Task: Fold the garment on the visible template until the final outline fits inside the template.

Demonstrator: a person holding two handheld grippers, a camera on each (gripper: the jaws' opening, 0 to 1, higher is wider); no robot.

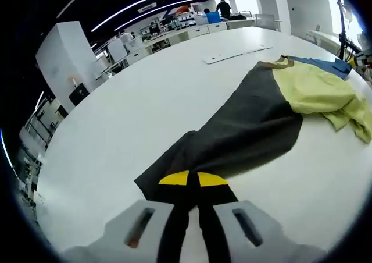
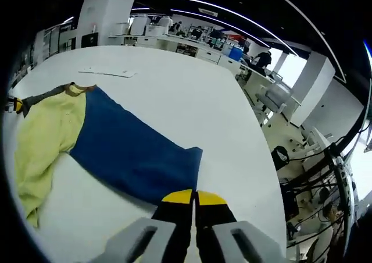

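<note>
Left hand-held gripper (image 1: 193, 180) is pinching the dark grey sleeve of the yellow, grey and blue cloth garment (image 1: 314, 88), jaws closed. Garment is lying on the white bench (image 1: 145, 112). Right hand-held gripper (image 2: 193, 198) is clamping the blue sleeve (image 2: 133, 152).

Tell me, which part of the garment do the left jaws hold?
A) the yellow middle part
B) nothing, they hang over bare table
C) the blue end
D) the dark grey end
D: in the left gripper view the left gripper is shut on the dark grey end of the garment, while the yellow middle part lies farther off on the white table.
</note>
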